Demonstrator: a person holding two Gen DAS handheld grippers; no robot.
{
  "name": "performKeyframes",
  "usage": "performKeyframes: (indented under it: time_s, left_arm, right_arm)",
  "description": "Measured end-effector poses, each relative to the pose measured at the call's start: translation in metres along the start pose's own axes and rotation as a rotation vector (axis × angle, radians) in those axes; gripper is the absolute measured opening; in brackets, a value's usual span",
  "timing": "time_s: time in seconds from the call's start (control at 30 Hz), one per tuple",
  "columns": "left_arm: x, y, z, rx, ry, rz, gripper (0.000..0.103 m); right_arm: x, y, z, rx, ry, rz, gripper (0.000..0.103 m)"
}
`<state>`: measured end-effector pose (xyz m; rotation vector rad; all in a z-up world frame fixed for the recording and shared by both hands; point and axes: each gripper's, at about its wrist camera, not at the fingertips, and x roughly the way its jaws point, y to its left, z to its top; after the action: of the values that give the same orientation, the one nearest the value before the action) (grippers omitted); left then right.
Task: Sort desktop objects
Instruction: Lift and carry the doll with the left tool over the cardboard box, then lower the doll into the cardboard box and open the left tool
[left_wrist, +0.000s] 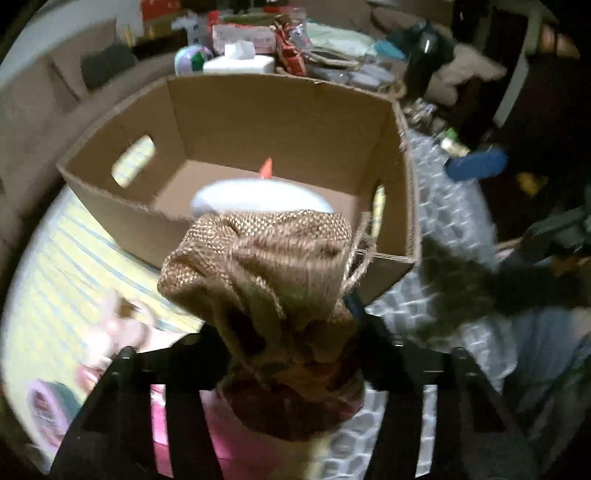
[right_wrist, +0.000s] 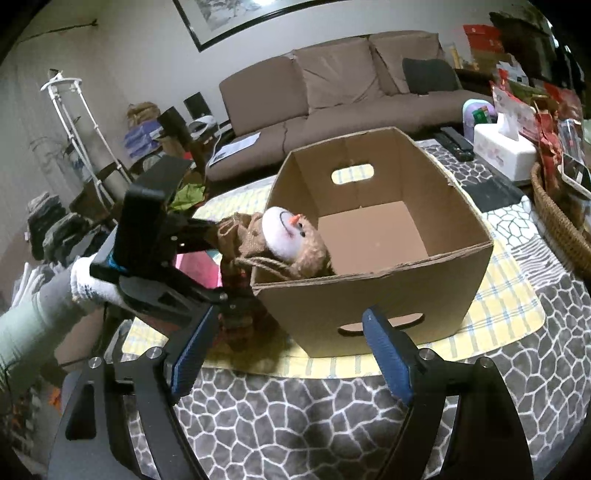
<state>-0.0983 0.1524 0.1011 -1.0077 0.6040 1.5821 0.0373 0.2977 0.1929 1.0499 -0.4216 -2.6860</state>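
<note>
While the left gripper (right_wrist: 236, 291) clamps a burlap snowman doll (right_wrist: 284, 240) by its lower body, the doll's white head tips over the near rim of the cardboard box (right_wrist: 388, 295), seemingly so it can drop inside. In the left wrist view the doll (left_wrist: 266, 266) sits dead centre with the box (left_wrist: 280, 122) at twelve o'clock, otherwise bare. At six o'clock in the right wrist view, the right gripper (right_wrist: 291, 354) waits with jaws apart and empty over the patterned cloth (right_wrist: 295, 424), clear of the box.
</note>
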Motion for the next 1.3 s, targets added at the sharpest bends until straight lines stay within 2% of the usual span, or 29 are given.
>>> performKeyframes:
  time_s: [0.1,0.17,0.33,0.57,0.63,0.8,1.0,1.07,1.13,1.3]
  left_arm:
    - [-0.013,0.001,-0.002,-0.036,-0.046,0.053,0.039]
    - [-0.028,0.002,-0.002,-0.076,-0.083,0.050,0.038]
    - [-0.075,-0.002,0.011,-0.152,-0.193,-0.007,0.036]
    - [-0.123,0.005,0.047,-0.407,-0.366,-0.133,0.037]
    - [-0.129,0.008,0.055,-0.460,-0.415,-0.183,0.038]
    - [-0.128,0.006,0.079,-0.527,-0.457,-0.164,0.040]
    - [-0.109,0.022,0.109,-0.658,-0.476,-0.215,0.040]
    - [-0.101,0.032,0.115,-0.713,-0.491,-0.243,0.040]
    - [-0.091,0.043,0.119,-0.758,-0.499,-0.252,0.039]
    - [-0.061,0.084,0.125,-0.898,-0.518,-0.282,0.039]
  right_arm:
    - [0.003,0.000,-0.001,0.005,0.004,0.005,0.083]
    - [0.003,0.002,-0.001,0.003,0.004,0.007,0.083]
    - [0.000,0.007,0.001,0.006,-0.005,0.021,0.083]
    - [-0.025,0.032,0.010,-0.009,-0.068,0.110,0.084]
    - [-0.032,0.041,0.014,-0.027,-0.087,0.121,0.087]
    - [-0.044,0.054,0.031,-0.070,-0.128,0.086,0.087]
    - [-0.034,0.047,0.067,-0.123,-0.122,0.008,0.086]
    - [-0.023,0.043,0.080,-0.148,-0.098,-0.001,0.082]
    - [-0.015,0.040,0.091,-0.175,-0.085,-0.013,0.049]
    - [0.003,0.022,0.110,-0.181,-0.052,-0.030,0.041]
